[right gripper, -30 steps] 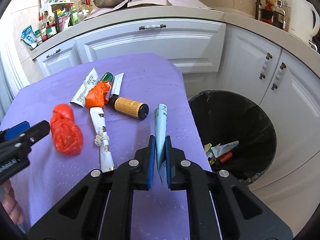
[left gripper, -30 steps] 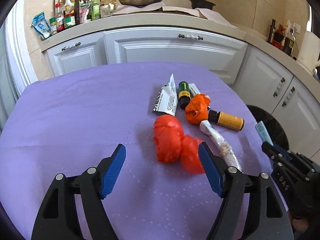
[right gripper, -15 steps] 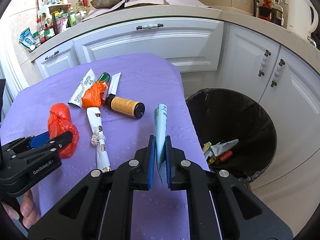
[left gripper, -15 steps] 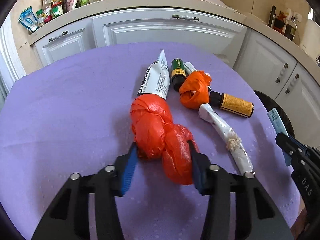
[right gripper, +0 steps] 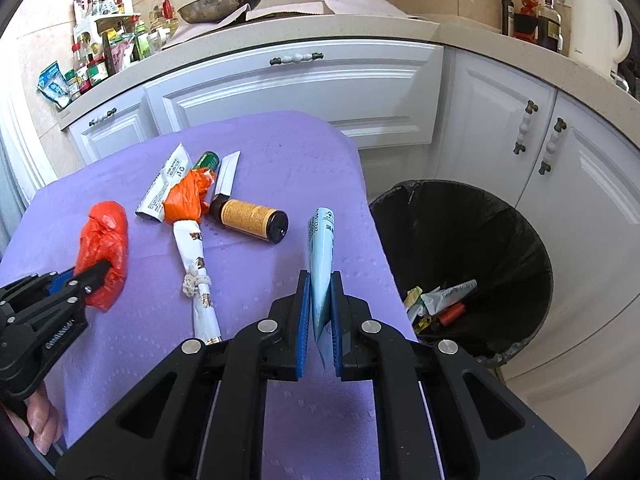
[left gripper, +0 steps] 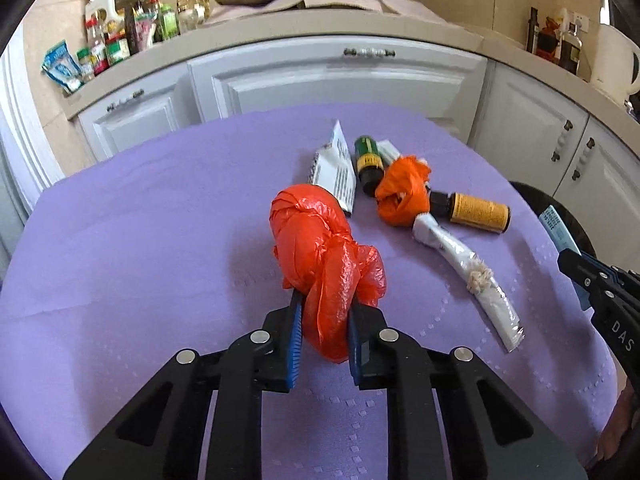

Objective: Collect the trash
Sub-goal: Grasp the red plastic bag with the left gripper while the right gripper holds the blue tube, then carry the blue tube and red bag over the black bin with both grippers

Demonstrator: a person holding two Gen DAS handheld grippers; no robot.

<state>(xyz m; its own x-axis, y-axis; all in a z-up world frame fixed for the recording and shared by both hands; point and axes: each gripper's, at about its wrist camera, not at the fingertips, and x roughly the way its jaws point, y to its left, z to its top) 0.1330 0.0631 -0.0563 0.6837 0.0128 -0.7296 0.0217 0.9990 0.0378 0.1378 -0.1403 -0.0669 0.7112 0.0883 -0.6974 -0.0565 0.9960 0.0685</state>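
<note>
My left gripper (left gripper: 323,312) is closing on a knotted red plastic bag (left gripper: 320,248), and its blue pads press the bag's near end; the bag (right gripper: 105,240) sits at the left of the purple table in the right wrist view. My right gripper (right gripper: 320,308) is shut on a pale blue tube (right gripper: 322,248) that stands upright between its pads, near the table's right edge. Other trash lies on the cloth: an orange bag (left gripper: 402,196), a white squeezed tube (left gripper: 468,272), a brown bottle with yellow label (left gripper: 472,212), a green bottle (left gripper: 369,158) and a white sachet (left gripper: 334,172).
A black-lined trash bin (right gripper: 516,248) stands on the floor right of the table, with several scraps inside. White cabinets (right gripper: 304,84) and a cluttered counter run behind. A kettle (right gripper: 596,24) sits at the far right. A person's fingers (right gripper: 40,420) show at lower left.
The left gripper moved forward around the red bag and its jaws narrowed from wide apart to pinching the bag. The right gripper stayed still with the blue tube.
</note>
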